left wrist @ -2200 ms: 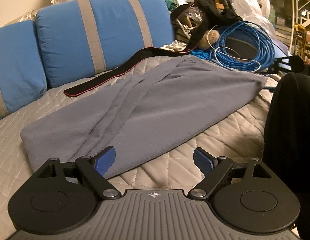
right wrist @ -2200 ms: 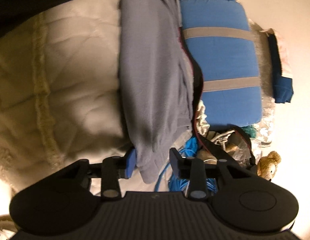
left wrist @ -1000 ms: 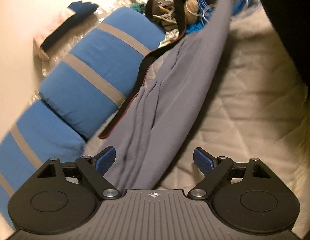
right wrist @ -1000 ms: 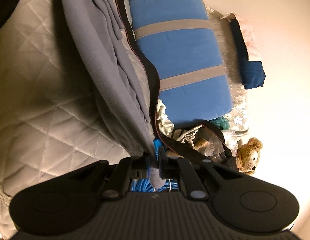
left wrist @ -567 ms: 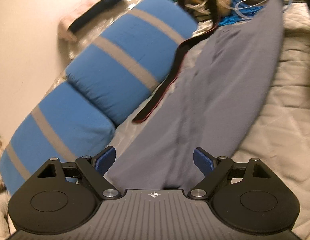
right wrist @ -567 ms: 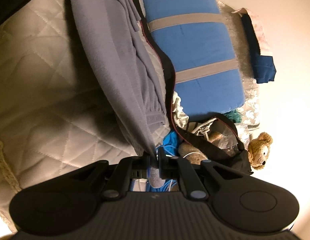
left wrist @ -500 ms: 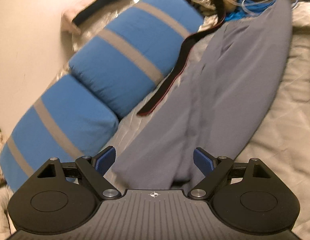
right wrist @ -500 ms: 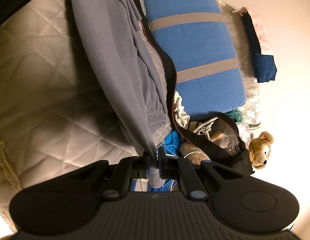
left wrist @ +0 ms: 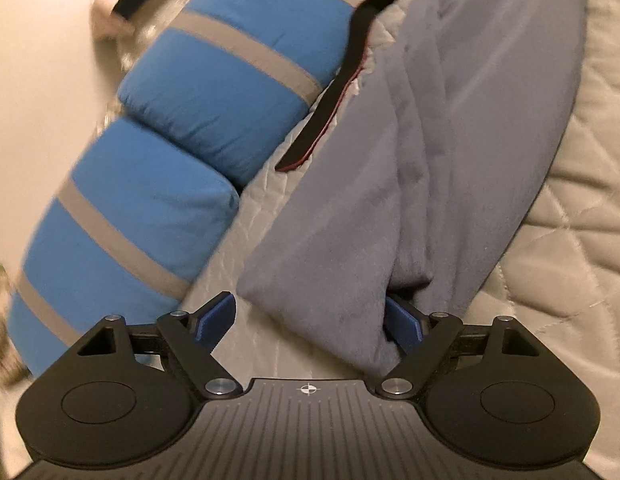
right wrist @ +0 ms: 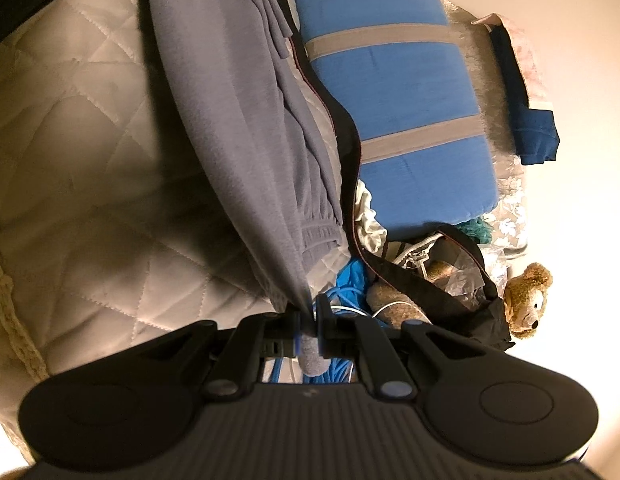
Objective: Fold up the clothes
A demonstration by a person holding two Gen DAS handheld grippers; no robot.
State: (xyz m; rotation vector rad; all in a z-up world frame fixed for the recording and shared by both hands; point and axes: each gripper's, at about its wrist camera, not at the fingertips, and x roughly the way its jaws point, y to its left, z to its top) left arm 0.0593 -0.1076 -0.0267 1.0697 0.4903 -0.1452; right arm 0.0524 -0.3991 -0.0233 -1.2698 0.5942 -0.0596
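**Grey sweatpants stretched out on a pretty crowded bed**

Lots of stuff crowds the far side. Two blue cushions (left wrist: 214,92) with grey stripes sit along the wall, running from about 8 o'clock up to 12 in the left wrist view. A black strap (left wrist: 330,96) with a red edge lies wedged between the cushions and the garment, just beside its edge. In the right wrist view there's a heap at 4 o'clock: a black bag (right wrist: 442,280), a coil of blue cable (right wrist: 350,280) right behind the fingers, and a teddy bear (right wrist: 528,300) at the edge near the wall. A dark blue cloth (right wrist: 530,128) sits on top of the cushions, at 2 o'clock.

The grey sweatpants (left wrist: 430,152) are soft fleece, long and bunched into lengthwise folds, lying diagonally across the bed. One end has a gathered elastic band, seen in the right wrist view. The right gripper (right wrist: 308,330) is clamped tight on a pinch of that end, with a nub of grey fabric poking out between the pads. The left gripper (left wrist: 310,316) is at the other end with its jaws spread wide; they've just been closing a little. A corner of the fabric sits between them and drapes over the right-side pad, while the left-side pad is clear of it.

Underneath is a beige quilted bedspread (left wrist: 570,208) with diamond stitching. A plain cream wall (right wrist: 570,40) is behind the cushions, lit warm.
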